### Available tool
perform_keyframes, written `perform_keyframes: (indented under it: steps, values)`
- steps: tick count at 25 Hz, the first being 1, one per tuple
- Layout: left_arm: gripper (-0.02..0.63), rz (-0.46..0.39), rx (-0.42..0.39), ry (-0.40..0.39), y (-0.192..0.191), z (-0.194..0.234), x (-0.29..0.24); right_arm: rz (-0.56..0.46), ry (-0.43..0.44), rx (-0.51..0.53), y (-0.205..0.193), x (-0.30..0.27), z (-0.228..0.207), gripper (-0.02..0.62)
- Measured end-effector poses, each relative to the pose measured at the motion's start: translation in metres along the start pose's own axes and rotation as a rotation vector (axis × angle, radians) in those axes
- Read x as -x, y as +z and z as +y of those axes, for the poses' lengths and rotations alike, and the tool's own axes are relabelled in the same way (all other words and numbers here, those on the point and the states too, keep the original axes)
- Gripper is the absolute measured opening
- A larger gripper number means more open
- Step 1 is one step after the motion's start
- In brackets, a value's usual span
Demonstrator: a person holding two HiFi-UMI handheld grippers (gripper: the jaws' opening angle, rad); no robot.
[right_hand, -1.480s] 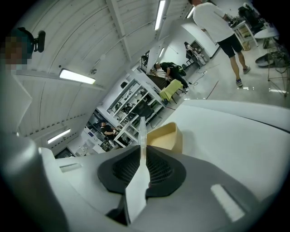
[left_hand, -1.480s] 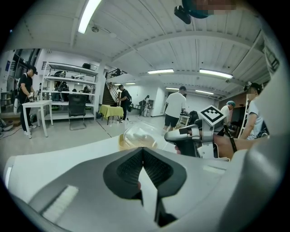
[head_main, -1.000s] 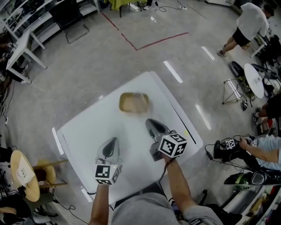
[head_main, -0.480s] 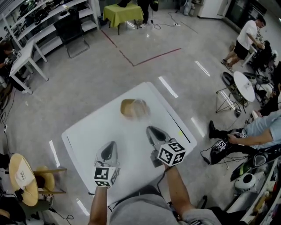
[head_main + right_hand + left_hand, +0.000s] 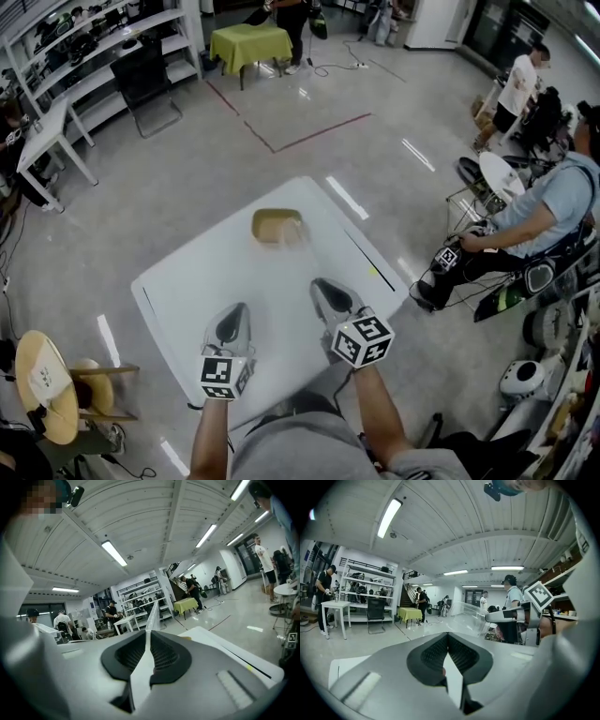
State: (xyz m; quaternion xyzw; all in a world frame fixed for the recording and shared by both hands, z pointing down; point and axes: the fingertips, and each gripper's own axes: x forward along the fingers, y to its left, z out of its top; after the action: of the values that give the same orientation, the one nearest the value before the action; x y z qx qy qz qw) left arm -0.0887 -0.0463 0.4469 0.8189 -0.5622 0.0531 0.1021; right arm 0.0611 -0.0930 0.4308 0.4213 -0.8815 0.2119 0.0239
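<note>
A white table (image 5: 187, 281) fills the middle of the head view. On its far side sits a tan tray (image 5: 270, 225) with a clear plastic piece (image 5: 293, 231) at its right end. My left gripper (image 5: 238, 309) hovers over the table's near part, jaws shut with nothing seen between them (image 5: 447, 635). My right gripper (image 5: 320, 285) is beside it, a little nearer the tray, jaws also shut (image 5: 149, 632); a thin pale sliver stands up along their seam. The clear plastic (image 5: 466, 613) and the right gripper's marker cube (image 5: 540, 595) show in the left gripper view.
A person (image 5: 548, 202) sits at the right by a small round table (image 5: 497, 173). A round wooden stool (image 5: 42, 380) stands at the lower left. Farther off are a green-covered table (image 5: 248, 39), a black chair (image 5: 145, 80), shelves and a white desk (image 5: 42, 122).
Both grippers have kept their places over the table, still shut. The left gripper has tilted upward, so the tan tray dropped out of its view. The head camera has shifted.
</note>
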Motion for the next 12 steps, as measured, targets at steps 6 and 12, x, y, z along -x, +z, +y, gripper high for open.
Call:
perform_keyframes:
  steps: [6, 12]
  values:
    - [0.011, -0.015, -0.011, -0.016, 0.002, -0.010, 0.029, -0.004, -0.032, 0.055, -0.011, 0.027, 0.023, 0.035]
    - [0.011, -0.008, -0.015, -0.031, -0.008, -0.022, 0.063, -0.010, -0.070, 0.097, -0.029, 0.060, 0.046, 0.037]
